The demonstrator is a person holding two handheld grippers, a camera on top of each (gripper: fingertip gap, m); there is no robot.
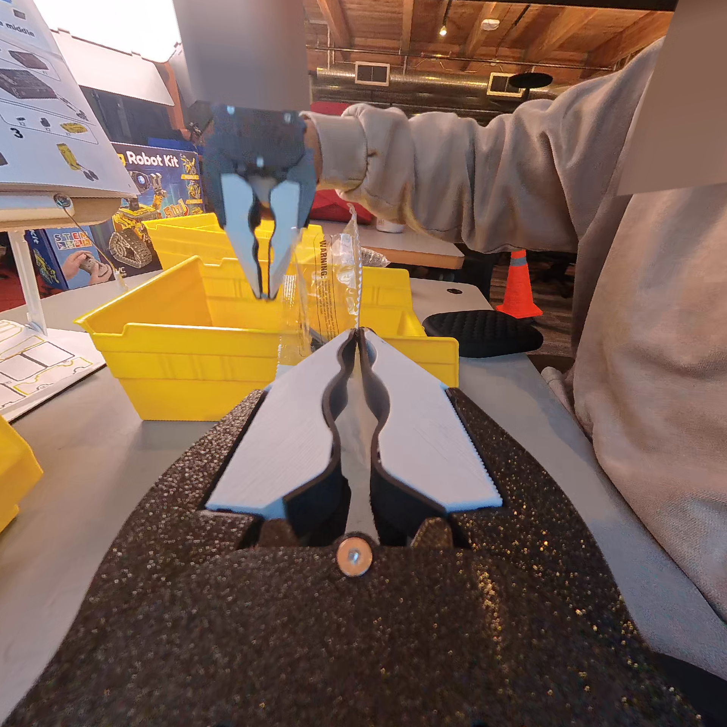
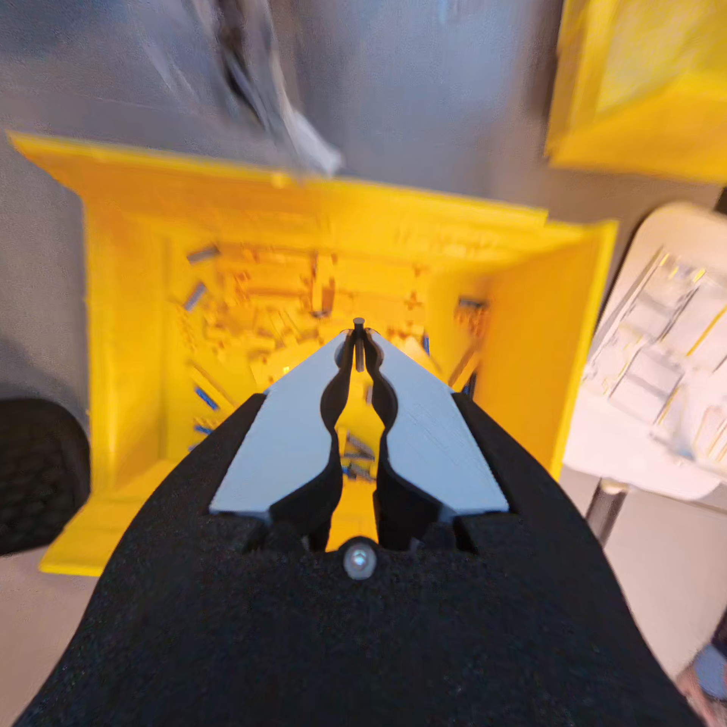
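While left gripper (image 1: pixel 357 332) pinches a clear plastic bag (image 1: pixel 334 283), right gripper (image 2: pixel 357 334) clamps a small grey pin (image 2: pixel 358 346) above yellow bin (image 2: pixel 130 275) of blurred small parts (image 2: pixel 251 307).

Grey table (image 1: pixel 118 444); yellow bins (image 1: pixel 189 354), black pad (image 1: pixel 484 332), printed sheet (image 1: pixel 35 366)
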